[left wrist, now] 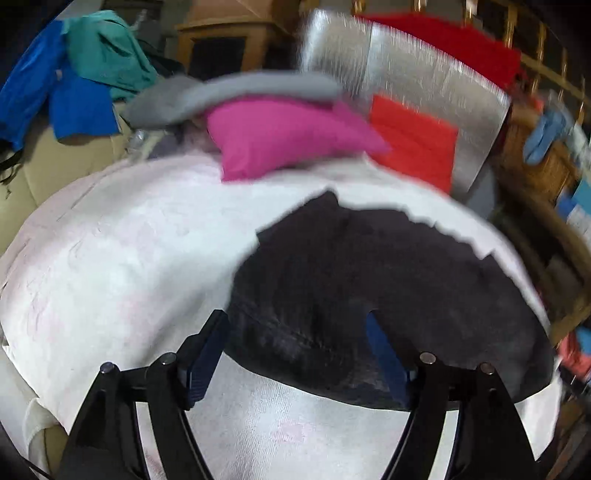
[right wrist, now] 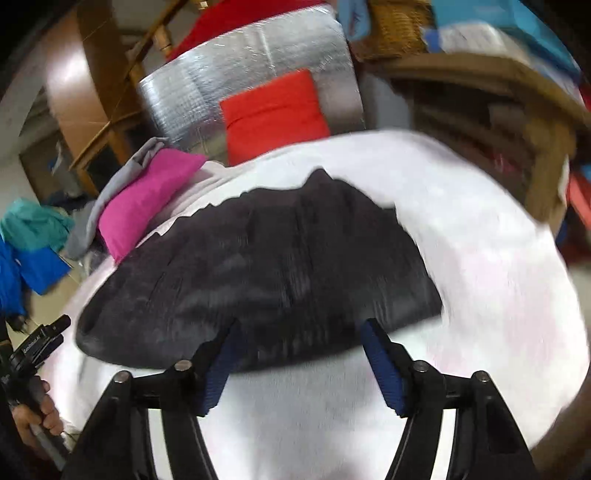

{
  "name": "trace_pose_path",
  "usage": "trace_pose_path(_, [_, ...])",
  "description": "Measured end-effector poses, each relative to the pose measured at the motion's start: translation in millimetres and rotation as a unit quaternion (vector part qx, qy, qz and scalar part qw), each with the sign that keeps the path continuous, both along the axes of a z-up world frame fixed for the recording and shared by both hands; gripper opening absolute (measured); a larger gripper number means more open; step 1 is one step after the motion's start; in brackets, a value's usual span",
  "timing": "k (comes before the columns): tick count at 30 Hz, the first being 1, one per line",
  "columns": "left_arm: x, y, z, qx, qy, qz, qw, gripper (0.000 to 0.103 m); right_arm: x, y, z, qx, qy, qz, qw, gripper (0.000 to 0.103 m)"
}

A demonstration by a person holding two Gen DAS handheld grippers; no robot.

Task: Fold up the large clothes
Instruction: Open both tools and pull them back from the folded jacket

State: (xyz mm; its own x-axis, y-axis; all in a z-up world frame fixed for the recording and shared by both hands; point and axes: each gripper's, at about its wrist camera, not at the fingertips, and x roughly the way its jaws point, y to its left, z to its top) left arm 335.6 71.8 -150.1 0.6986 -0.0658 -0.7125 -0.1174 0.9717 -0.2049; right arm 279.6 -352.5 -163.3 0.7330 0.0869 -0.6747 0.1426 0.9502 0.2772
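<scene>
A dark grey folded garment (left wrist: 369, 280) lies flat on a white cloth-covered surface (left wrist: 122, 258). My left gripper (left wrist: 295, 321) hovers over the garment's near edge. It is open, and its blue-padded fingers (left wrist: 207, 354) stand wide with no fabric pinched between them. The right wrist view shows the same garment (right wrist: 266, 273) on the white cloth (right wrist: 498, 295). My right gripper (right wrist: 301, 328) hangs over its near edge, open, with nothing clamped between the blue pads (right wrist: 384, 365). A person's hand (right wrist: 44, 410) holds a black tool at the left edge of that view.
A pink cushion (left wrist: 280, 136) under a grey garment (left wrist: 229, 92) lies behind the dark garment, beside a red cushion (left wrist: 413, 144) and a silver foil panel (left wrist: 436, 85). Blue and teal clothes (left wrist: 74, 81) hang at the left. Wooden shelves and a wicker basket (right wrist: 399, 33) stand at the right.
</scene>
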Motion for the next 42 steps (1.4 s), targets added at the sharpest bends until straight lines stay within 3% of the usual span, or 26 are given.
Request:
trace_pose_path(3, [27.0,-10.6,-34.1,0.019,0.088,-0.002,0.996,0.083,35.2,-12.7,-33.5,0.01,0.077,-0.013,0.997,0.059])
trace_pose_path(4, [26.3,-9.1,-37.8,0.02,0.091,0.004,0.9957,0.085,43.2,-16.3,-48.0,0.024,0.1,-0.009,0.995,0.059])
trace_pose_path(7, [20.3,-10.4,-29.3,0.039,0.074,0.002,0.9965,0.085,32.2,-9.0,-32.6,-0.004,0.084,-0.009,0.996,0.06])
trace_pose_path(11, [-8.4,-24.9,-1.9,0.116,0.035,0.003,0.9926,0.085,-1.5,-1.5,-10.9,-0.02,0.065,-0.015,0.998,0.06])
trace_pose_path(15, [-56.7,-51.1,50.5,0.197,-0.035,0.004,0.9797,0.085,-47.6,16.9,25.7,-0.049,0.029,-0.003,0.998,0.067])
trace_pose_path(22, [-122.8,-72.5,130.2,0.197,-0.111,0.002,0.9741,0.085,-117.6,40.8,113.6,-0.066,-0.034,0.013,0.997,0.076])
trace_pose_path(29, [-191.5,-78.6,187.6,0.217,-0.174,0.02,0.9604,0.094,-172.6,69.2,178.4,-0.113,-0.099,0.014,0.988,0.08])
trace_pose_path(36, [-220.0,-76.6,204.9,0.203,-0.193,0.006,0.96,0.095,-189.3,77.6,194.0,-0.097,-0.115,0.02,0.988,0.08])
trace_pose_path(42, [-191.3,-68.9,184.9,0.199,-0.164,0.008,0.9662,0.095,-147.1,85.8,165.5,-0.088,-0.086,0.029,0.992,0.08])
